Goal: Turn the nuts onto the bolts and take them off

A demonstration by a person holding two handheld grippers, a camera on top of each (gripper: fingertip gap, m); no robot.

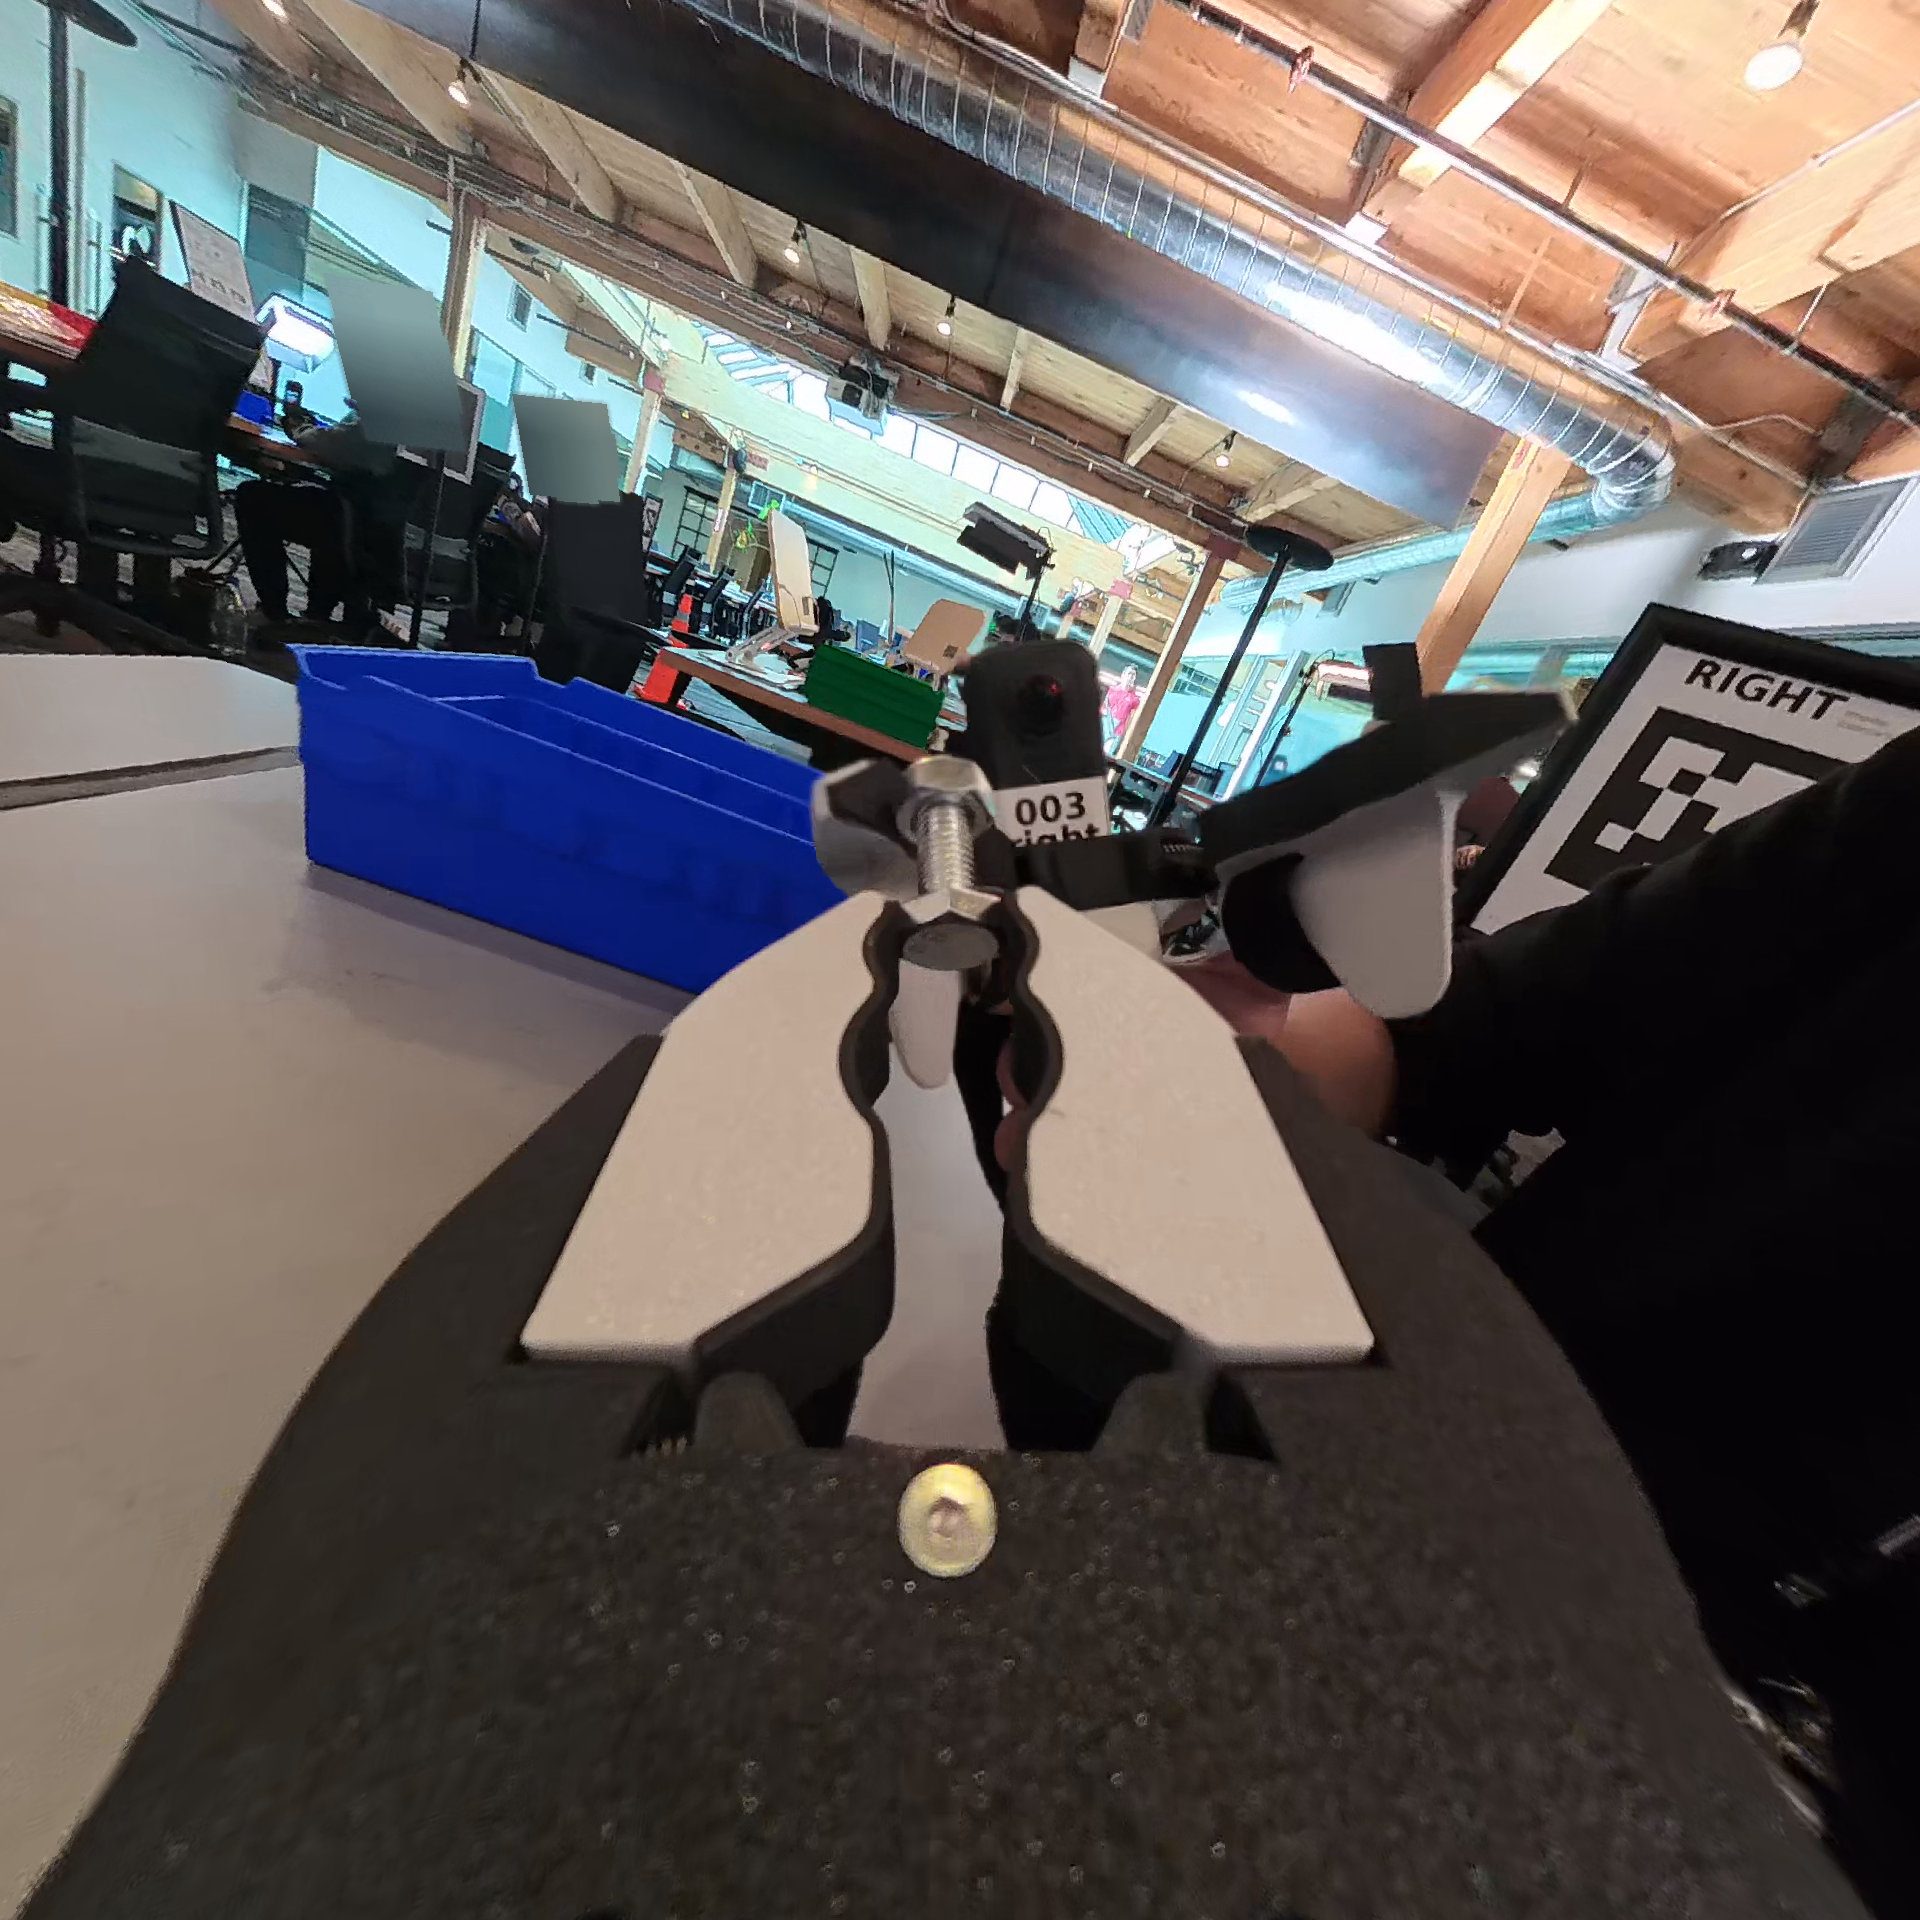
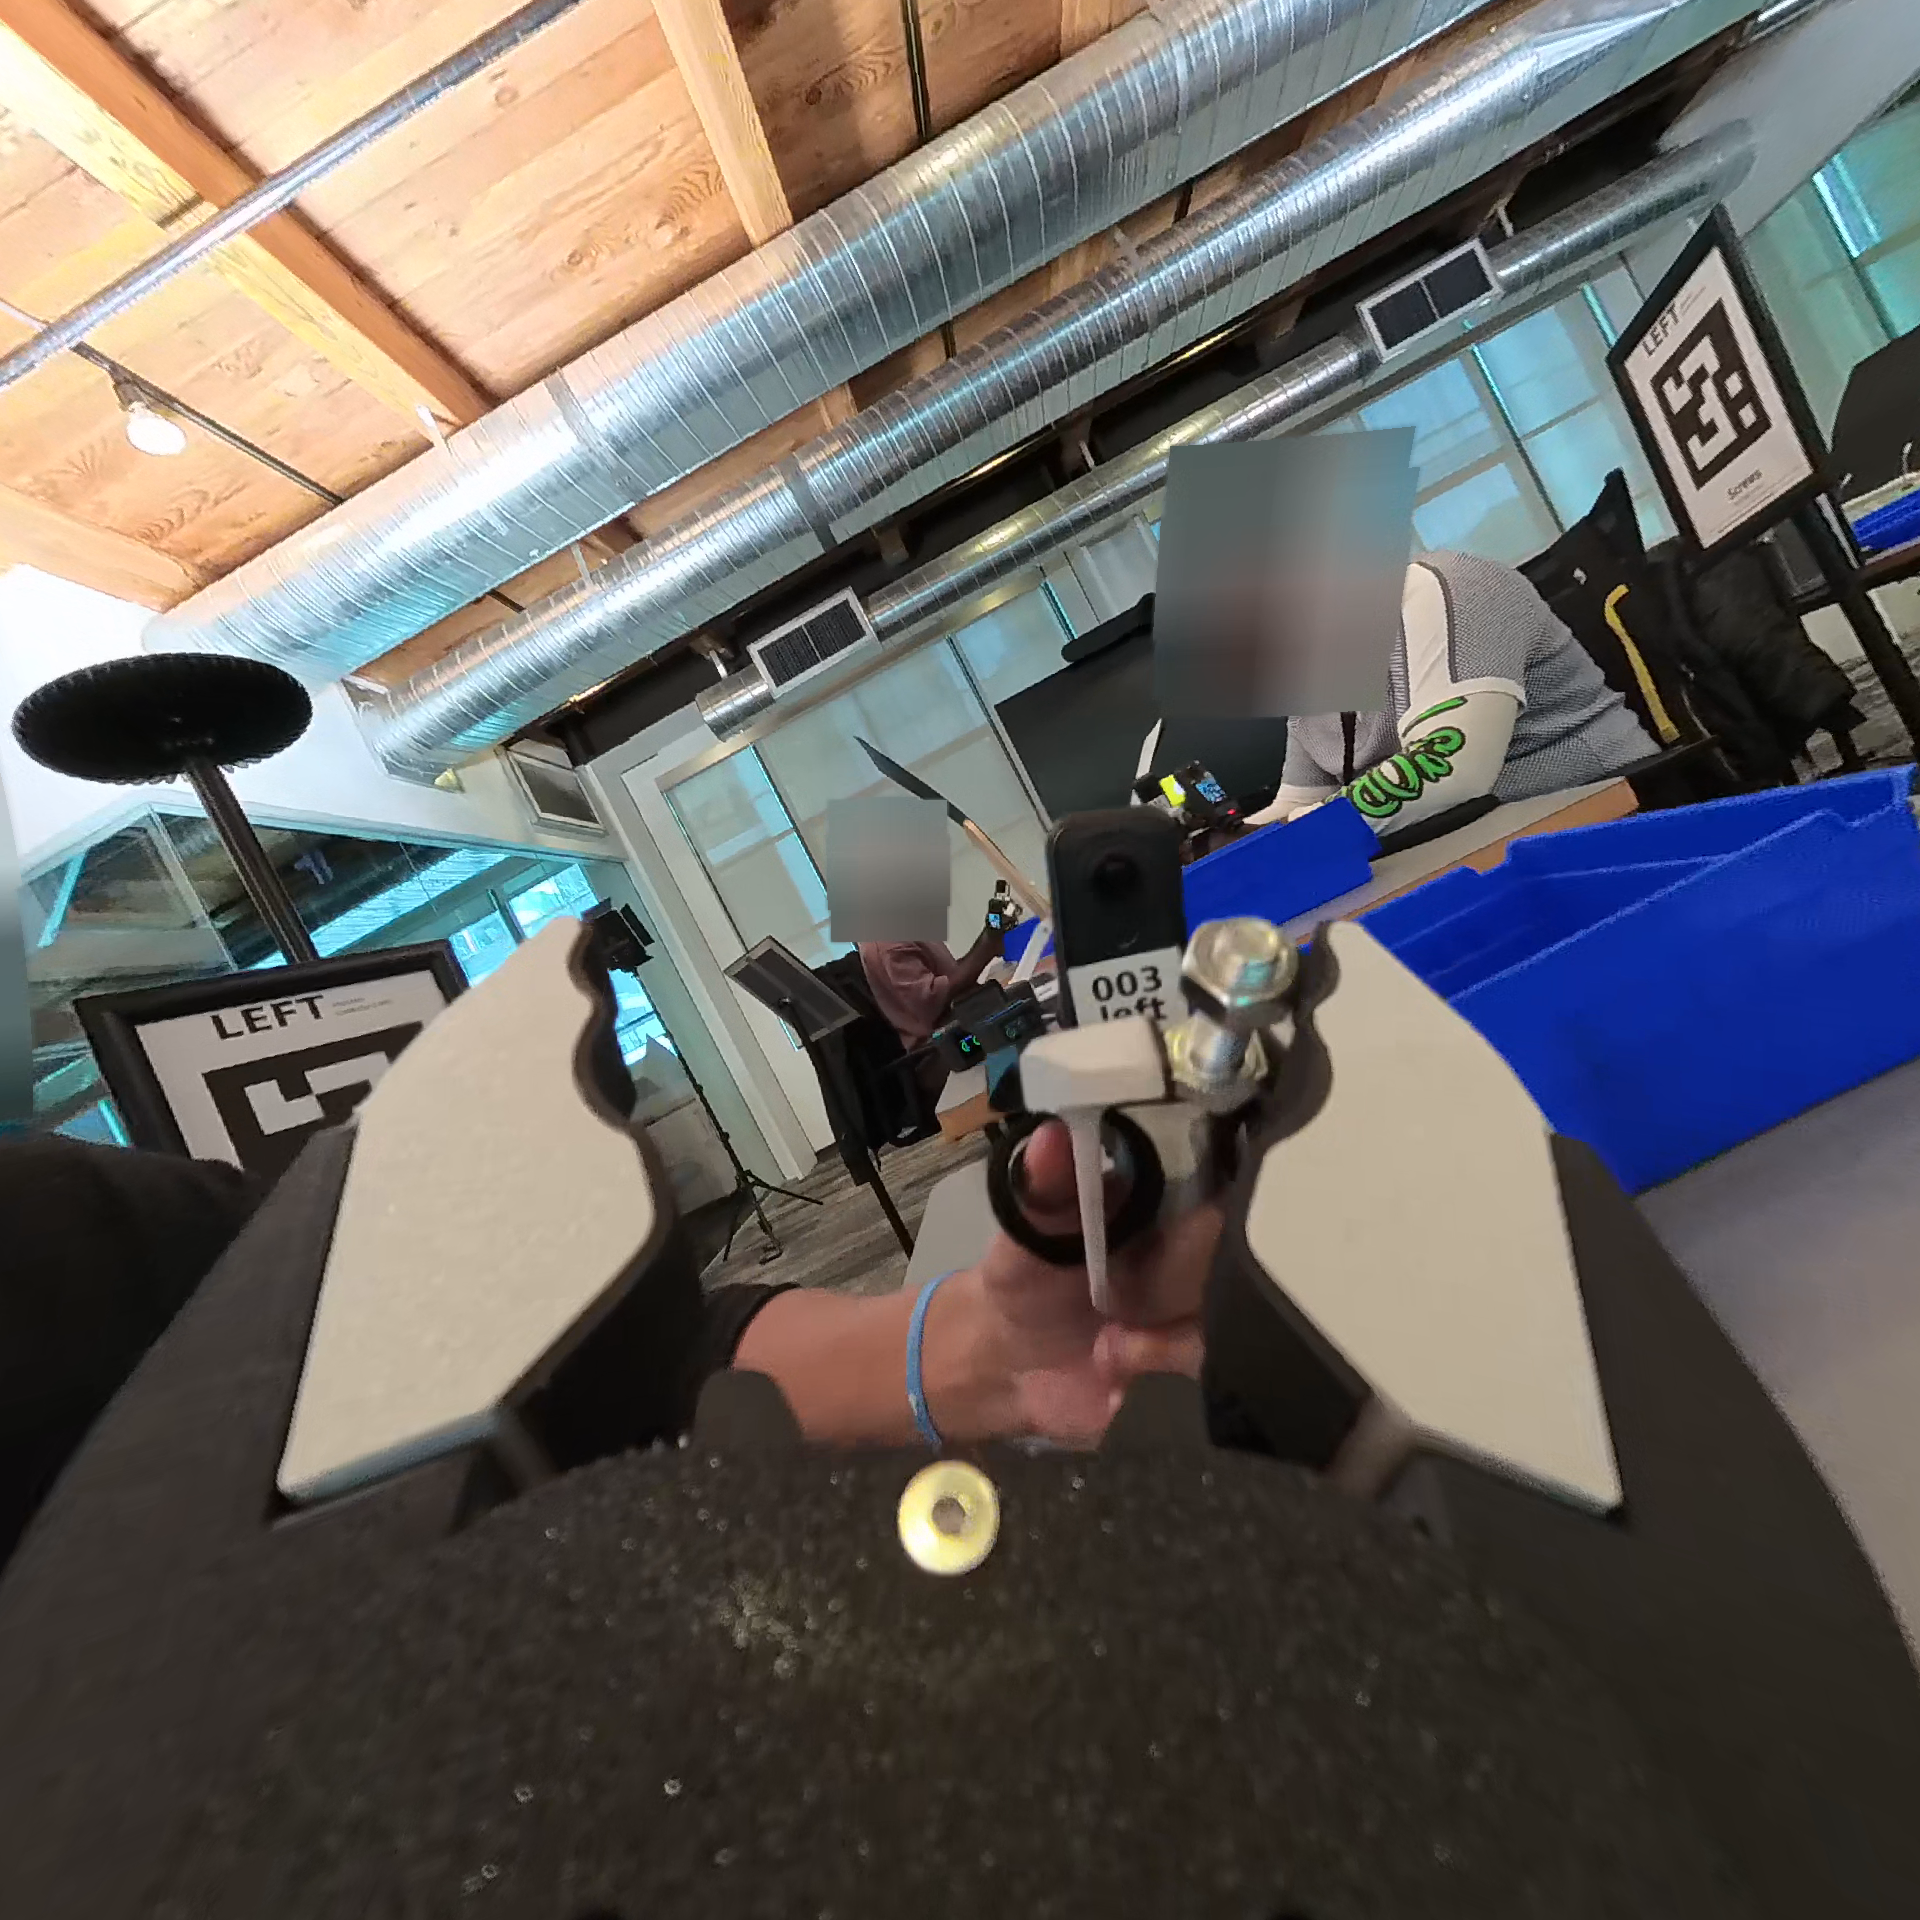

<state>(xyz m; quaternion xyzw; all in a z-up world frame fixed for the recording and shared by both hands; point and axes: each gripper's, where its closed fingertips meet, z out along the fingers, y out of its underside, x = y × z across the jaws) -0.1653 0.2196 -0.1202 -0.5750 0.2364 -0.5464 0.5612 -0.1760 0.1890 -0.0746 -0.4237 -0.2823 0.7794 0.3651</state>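
Note:
A silver bolt (image 1: 943, 836) is held up in the air above the table. My left gripper (image 1: 945, 927) is shut on the hex piece at the bolt's near end, which looks like the nut (image 1: 953, 902), with the shaft end poking through. The flanged hex head (image 1: 938, 777) is at the far end. My right gripper (image 2: 966, 966) is wide open around the bolt (image 2: 1232, 1023). Its right finger (image 2: 1403, 1143) lies against the head (image 2: 1243, 961), and its left finger stands far off. The left gripper (image 2: 1132, 1070) faces it, holding the nut (image 2: 1218, 1070).
A blue bin (image 1: 540, 810) stands on the grey table (image 1: 208, 1039) to the left, and shows at the right in the right wrist view (image 2: 1662, 987). A framed marker sign (image 1: 1704, 790) stands to the right. The person's dark sleeve (image 1: 1662, 1195) fills the right side.

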